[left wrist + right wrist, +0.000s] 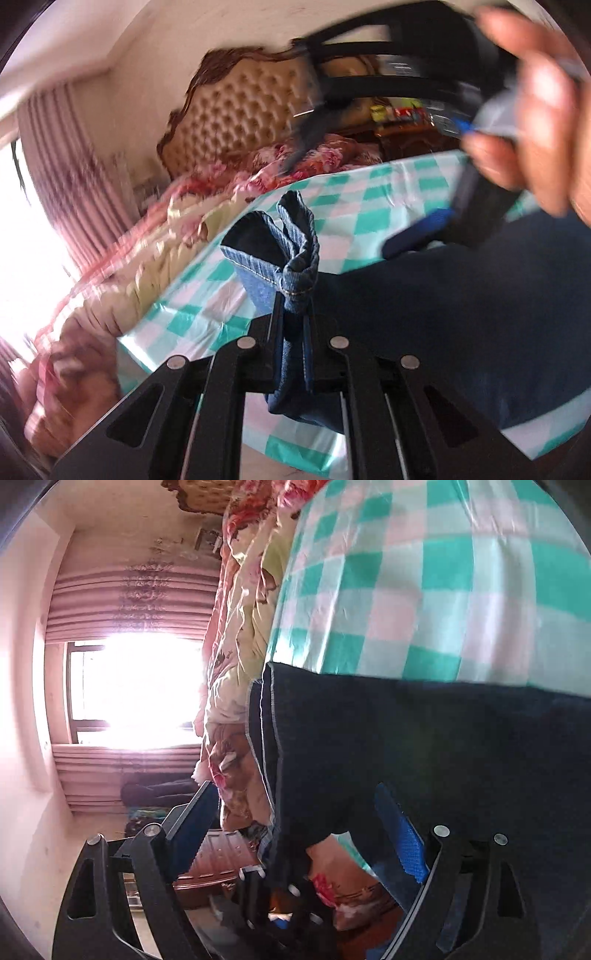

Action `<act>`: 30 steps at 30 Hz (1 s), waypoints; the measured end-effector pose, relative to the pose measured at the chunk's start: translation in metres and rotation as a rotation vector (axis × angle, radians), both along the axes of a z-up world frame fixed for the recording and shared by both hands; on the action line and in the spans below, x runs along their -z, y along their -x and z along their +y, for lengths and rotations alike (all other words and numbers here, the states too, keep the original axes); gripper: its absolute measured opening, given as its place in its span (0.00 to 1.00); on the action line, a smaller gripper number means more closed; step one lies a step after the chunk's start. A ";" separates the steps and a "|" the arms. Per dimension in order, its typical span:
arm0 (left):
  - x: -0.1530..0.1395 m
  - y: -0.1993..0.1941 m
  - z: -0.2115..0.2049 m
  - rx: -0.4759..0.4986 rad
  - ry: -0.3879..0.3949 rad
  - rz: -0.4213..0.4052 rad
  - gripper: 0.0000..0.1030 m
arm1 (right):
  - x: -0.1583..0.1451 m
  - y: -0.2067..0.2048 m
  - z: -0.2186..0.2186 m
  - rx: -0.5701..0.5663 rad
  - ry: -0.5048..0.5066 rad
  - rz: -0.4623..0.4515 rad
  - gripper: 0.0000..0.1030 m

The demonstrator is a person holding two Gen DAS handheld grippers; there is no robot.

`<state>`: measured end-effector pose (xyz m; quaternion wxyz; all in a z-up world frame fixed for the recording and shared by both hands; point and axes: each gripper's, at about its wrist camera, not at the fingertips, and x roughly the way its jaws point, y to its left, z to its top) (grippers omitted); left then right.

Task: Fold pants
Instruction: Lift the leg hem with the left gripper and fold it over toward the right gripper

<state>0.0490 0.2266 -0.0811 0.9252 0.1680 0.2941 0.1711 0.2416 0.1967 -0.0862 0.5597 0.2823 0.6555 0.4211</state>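
Note:
The dark blue jeans (461, 317) lie on a table with a green, pink and white checked cloth (354, 206). My left gripper (293, 314) is shut on a bunched leg hem of the jeans (280, 251), held above the table with the cuff sticking up past the fingers. My right gripper (295, 830) is open, its blue-padded fingers (402, 834) spread wide over the edge of the jeans (424, 746). In the left wrist view the right gripper (417, 232) and the hand holding it show blurred at upper right.
A bed with a floral quilt (177, 229) and a tufted beige headboard (240, 114) stands beyond the table. A bright window (136, 690) with pink curtains is at the left. A dark wooden cabinet (210, 867) sits low beside the table.

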 end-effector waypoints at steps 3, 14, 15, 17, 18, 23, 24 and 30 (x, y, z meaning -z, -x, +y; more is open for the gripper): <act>0.016 0.004 -0.027 0.054 -0.151 0.023 0.08 | 0.014 0.000 -0.004 -0.008 -0.020 0.042 0.82; 0.078 0.036 -0.090 0.297 -0.424 0.120 0.25 | 0.067 0.014 -0.079 0.100 -0.209 0.156 0.82; 0.080 0.037 -0.090 0.298 -0.429 0.119 0.34 | 0.067 0.014 -0.082 0.105 -0.230 0.157 0.84; 0.079 0.039 -0.088 0.293 -0.444 0.098 0.46 | 0.064 0.014 -0.084 0.111 -0.244 0.155 0.85; 0.076 0.041 -0.085 0.289 -0.450 0.086 0.51 | 0.062 0.015 -0.085 0.110 -0.241 0.150 0.85; 0.077 0.037 -0.067 0.282 -0.456 0.107 0.52 | 0.060 0.015 -0.083 0.098 -0.230 0.142 0.85; 0.079 0.035 -0.070 0.289 -0.464 0.112 0.52 | 0.058 0.015 -0.085 0.099 -0.228 0.142 0.85; 0.064 0.013 -0.040 0.353 -0.242 0.182 0.51 | 0.060 0.014 -0.087 0.093 -0.225 0.144 0.85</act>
